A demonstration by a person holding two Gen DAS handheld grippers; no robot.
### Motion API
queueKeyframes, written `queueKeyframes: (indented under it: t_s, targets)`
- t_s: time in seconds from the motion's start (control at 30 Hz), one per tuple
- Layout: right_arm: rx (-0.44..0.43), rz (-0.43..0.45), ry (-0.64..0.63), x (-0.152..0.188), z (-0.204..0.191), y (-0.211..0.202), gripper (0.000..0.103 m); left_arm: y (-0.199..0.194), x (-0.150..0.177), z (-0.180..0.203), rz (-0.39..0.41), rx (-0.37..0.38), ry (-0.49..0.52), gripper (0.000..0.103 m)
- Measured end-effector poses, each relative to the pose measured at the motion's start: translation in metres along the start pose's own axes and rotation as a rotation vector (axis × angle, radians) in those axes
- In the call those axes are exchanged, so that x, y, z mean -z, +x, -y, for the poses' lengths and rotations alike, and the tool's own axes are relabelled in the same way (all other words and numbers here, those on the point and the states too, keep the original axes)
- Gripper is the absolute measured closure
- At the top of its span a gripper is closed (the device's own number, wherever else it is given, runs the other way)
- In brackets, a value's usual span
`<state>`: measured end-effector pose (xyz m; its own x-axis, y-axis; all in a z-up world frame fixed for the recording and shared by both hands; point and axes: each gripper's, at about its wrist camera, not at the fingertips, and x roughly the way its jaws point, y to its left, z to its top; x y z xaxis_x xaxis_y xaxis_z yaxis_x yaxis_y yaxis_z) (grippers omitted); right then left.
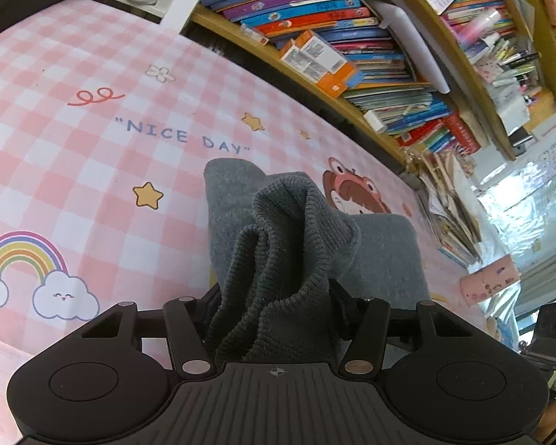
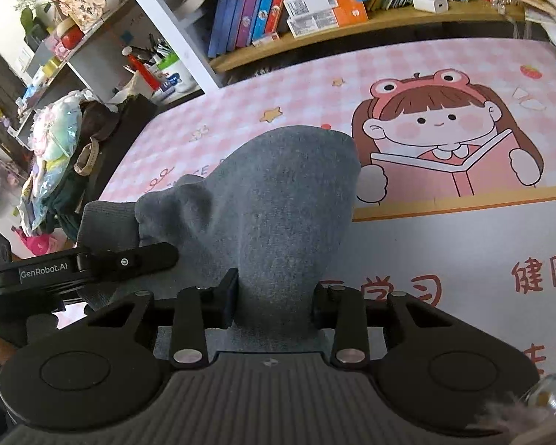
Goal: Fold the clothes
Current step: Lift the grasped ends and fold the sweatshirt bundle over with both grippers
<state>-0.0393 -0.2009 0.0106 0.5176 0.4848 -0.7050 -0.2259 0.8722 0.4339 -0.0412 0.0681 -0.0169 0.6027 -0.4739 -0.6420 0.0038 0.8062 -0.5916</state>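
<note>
A grey knit garment (image 1: 374, 252) is held up above the pink checked mat (image 1: 92, 148). My left gripper (image 1: 274, 296) is shut on its darker ribbed edge (image 1: 278, 244), which bunches up between the jaws and hides the fingertips. My right gripper (image 2: 274, 296) is shut on another part of the grey garment (image 2: 278, 200), which rises in a hump in front of the camera. The left gripper (image 2: 92, 263) shows in the right wrist view, at the garment's left side, close beside my right gripper.
The mat (image 2: 463, 237) carries a cartoon girl print and covers a desk. A wooden shelf of books (image 1: 333, 37) runs along the back. Cluttered white shelves (image 2: 103, 48) and a pile of bags (image 2: 55, 155) stand at the left.
</note>
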Motion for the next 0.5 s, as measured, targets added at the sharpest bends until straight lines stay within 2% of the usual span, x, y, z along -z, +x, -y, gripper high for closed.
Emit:
queueKeyframes:
  t_s: [0.5]
  targets:
    - [0.049, 0.086, 0.013, 0.012, -0.029, -0.022, 0.07, -0.021, -0.011, -0.002, -0.005, 0.083, 0.06, 0.048]
